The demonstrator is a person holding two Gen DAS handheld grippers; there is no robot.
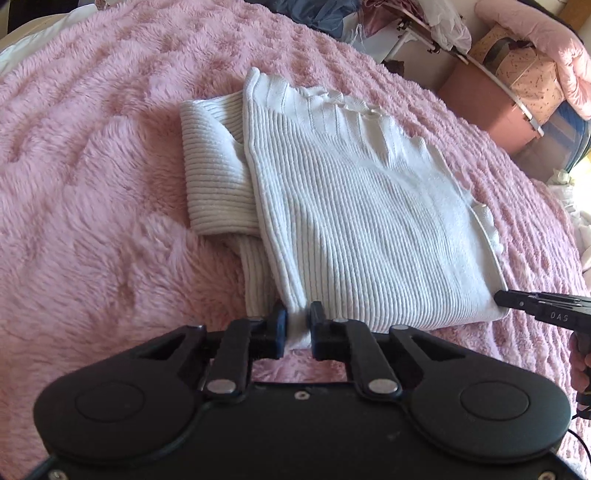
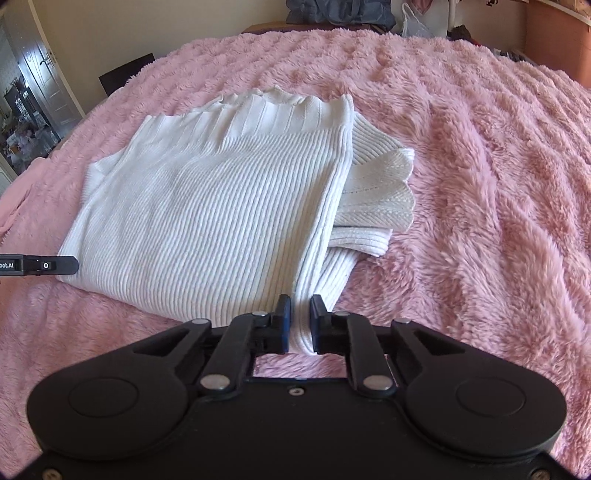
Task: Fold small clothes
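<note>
A white ribbed knit sweater [image 1: 362,221] lies partly folded on a fluffy pink blanket [image 1: 92,184], its sleeves tucked under the body. My left gripper [image 1: 298,325] is shut on the sweater's near left corner, cloth pinched between the blue pads. In the right wrist view the same sweater [image 2: 207,206] fills the middle, and my right gripper [image 2: 298,321] is shut on its near right corner. Each gripper's tip shows at the edge of the other view: the right one [image 1: 517,300] and the left one [image 2: 62,265].
The pink blanket [image 2: 480,184] covers the whole bed. Beyond the bed's far right edge stand boxes and a clothes rack [image 1: 517,85]. A dark bag [image 2: 340,13] sits past the far edge, and a door [image 2: 40,74] is at the left.
</note>
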